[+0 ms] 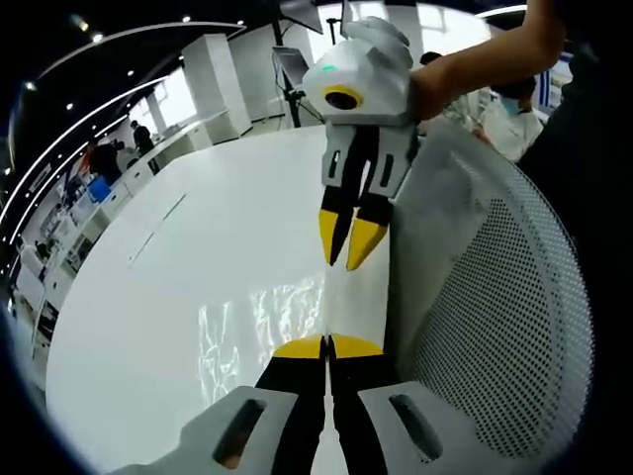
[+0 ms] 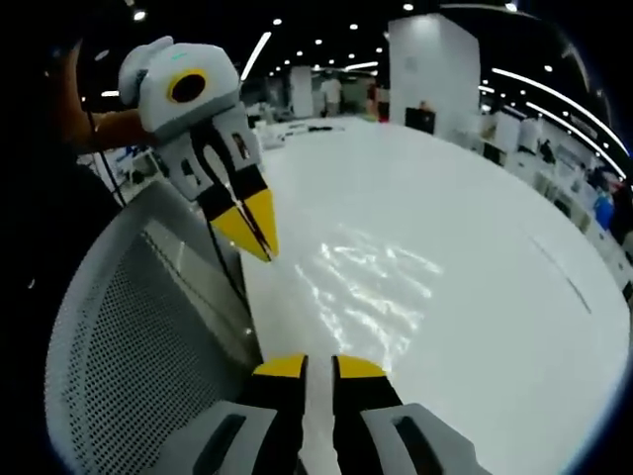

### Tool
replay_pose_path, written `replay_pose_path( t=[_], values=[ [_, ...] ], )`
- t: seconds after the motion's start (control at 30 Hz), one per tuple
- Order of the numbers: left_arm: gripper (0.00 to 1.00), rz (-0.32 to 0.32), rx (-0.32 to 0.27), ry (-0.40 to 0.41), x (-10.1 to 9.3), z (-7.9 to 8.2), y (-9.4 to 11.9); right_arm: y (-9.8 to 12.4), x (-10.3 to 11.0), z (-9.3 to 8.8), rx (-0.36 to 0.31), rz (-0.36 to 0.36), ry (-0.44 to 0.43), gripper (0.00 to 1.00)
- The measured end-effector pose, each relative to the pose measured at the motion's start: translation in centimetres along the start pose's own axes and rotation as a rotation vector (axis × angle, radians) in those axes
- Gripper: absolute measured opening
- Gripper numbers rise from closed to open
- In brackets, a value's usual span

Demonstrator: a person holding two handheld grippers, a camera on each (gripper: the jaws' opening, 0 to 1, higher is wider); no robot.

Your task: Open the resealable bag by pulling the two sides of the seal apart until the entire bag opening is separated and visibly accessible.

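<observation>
Both claws clench the resealable bag [image 1: 495, 297] edge over the white table [image 1: 198, 297]: left gripper [image 1: 327, 346] near, right gripper [image 1: 348, 245] farther along.

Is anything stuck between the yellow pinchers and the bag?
Nothing visible is. Both the left gripper and the right gripper have their yellow tips closed on the top edge of the white, dotted resealable bag, above the white table.

The left tool [image 1: 327, 346] is pinching with its jaws pressed together. The right tool [image 1: 351, 245] is facing it, jaws nearly closed, a hand [image 1: 435, 84] gripping it.
</observation>
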State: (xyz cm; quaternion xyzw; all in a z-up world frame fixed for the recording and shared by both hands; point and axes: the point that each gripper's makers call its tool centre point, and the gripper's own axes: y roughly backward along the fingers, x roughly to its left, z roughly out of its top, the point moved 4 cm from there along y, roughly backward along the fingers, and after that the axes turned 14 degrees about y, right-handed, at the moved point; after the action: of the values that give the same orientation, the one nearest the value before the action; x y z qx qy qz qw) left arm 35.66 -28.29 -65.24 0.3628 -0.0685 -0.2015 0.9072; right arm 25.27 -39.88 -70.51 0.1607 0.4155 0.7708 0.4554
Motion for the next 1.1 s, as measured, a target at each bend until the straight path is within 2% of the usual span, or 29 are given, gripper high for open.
replay_pose_path(
  t=[0.17, 0.2, 0.27, 0.3, 0.33, 0.47, 0.63, 0.87, 1.1],
  values=[
    [0.0, -0.004, 0.002, 0.005, 0.0, 0.0, -0.2, 0.0, -0.1, 0.6, -0.017, -0.013, -0.021, 0.05],
    [0.0, -0.002, 0.005, 0.005, -0.1, 0.0, -0.5, -0.1, 0.0, 1.4, -0.047, -0.011, -0.036, 0.05],
    [0.0, 0.0, 0.004, 0.005, -0.2, 0.1, -0.5, 0.0, 0.1, 1.9, -0.057, -0.008, -0.029, 0.04],
    [0.0, 0.003, 0.007, 0.009, -0.1, 0.0, -0.5, -0.1, 0.4, 3.6, -0.115, -0.014, -0.042, 0.04],
    [0.0, 0.005, 0.009, 0.016, 0.0, -0.1, -0.5, -0.3, 0.9, 4.2, -0.13, -0.004, -0.036, 0.03],
    [0.0, 0.006, -0.002, 0.024, 0.0, 0.2, -0.5, -1.7, 2.1, 4.4, -0.101, 0.03, 0.014, 0.02],
    [0.0, 0.0, -0.047, 0.111, 0.5, 0.3, 0.0, -2.3, 2.1, 4.9, -0.12, 0.02, 0.011, 0.01],
    [0.0, 0.021, -0.038, 0.103, 0.9, 0.0, -0.1, -2.4, 2.3, 5.2, -0.131, 0.029, 0.043, 0.0],
    [0.0, 0.04, -0.02, 0.11, 1.2, -0.5, -0.3, -1.9, 1.9, 5.5, -0.138, 0.003, 0.049, 0.0]
  ],
)
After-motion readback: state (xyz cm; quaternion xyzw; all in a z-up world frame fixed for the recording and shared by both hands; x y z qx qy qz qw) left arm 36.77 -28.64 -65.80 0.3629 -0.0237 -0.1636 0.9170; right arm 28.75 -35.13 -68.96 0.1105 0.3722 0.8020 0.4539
